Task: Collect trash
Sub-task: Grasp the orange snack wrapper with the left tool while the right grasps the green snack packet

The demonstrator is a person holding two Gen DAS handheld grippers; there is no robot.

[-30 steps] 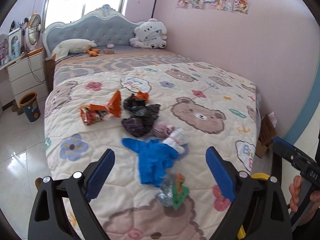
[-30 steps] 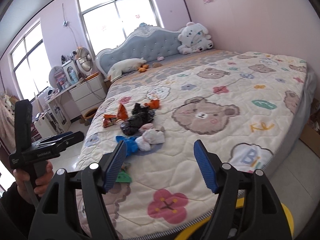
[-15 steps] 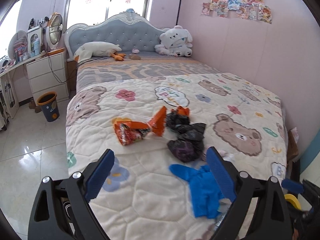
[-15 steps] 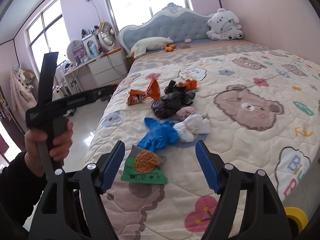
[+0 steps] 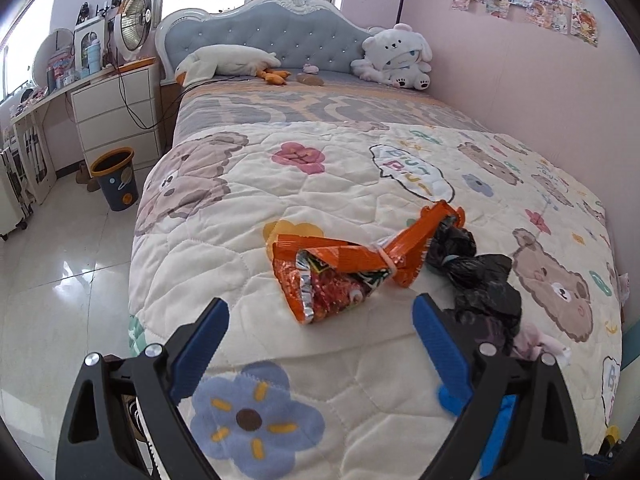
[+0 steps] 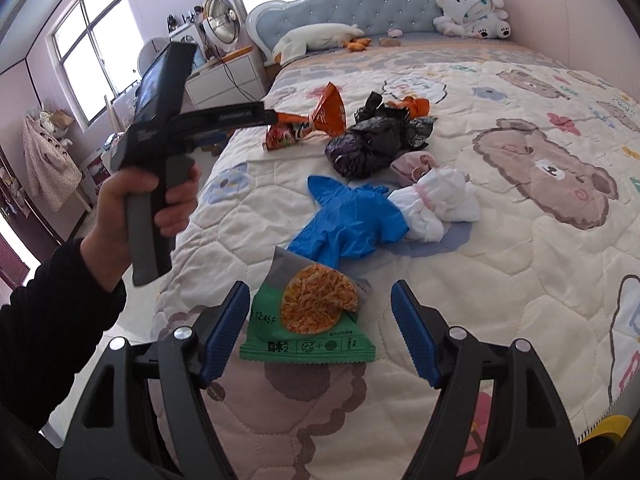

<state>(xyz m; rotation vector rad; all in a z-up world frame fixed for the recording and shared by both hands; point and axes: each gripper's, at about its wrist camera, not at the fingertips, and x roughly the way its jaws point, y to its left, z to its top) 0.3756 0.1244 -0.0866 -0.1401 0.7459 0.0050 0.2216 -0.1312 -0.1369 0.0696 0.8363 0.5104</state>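
Trash lies on the bear-print quilt. An orange snack bag lies just ahead of my open left gripper, nothing between its blue pads. To its right sits a black plastic bag. In the right wrist view my right gripper stands open over a green noodle wrapper, pads apart from it. Beyond it lie a blue glove, white wadded paper, the black bag and the orange bag. A hand holds the left gripper's handle.
A dark bin with an orange rim stands on the tiled floor left of the bed. White drawers with a fan stand behind it. Plush toys rest at the headboard. A pink wall runs along the bed's right side.
Both grippers have dropped and come nearer the quilt. The left swung left from the blue glove to the orange bag. The right came over the green wrapper.
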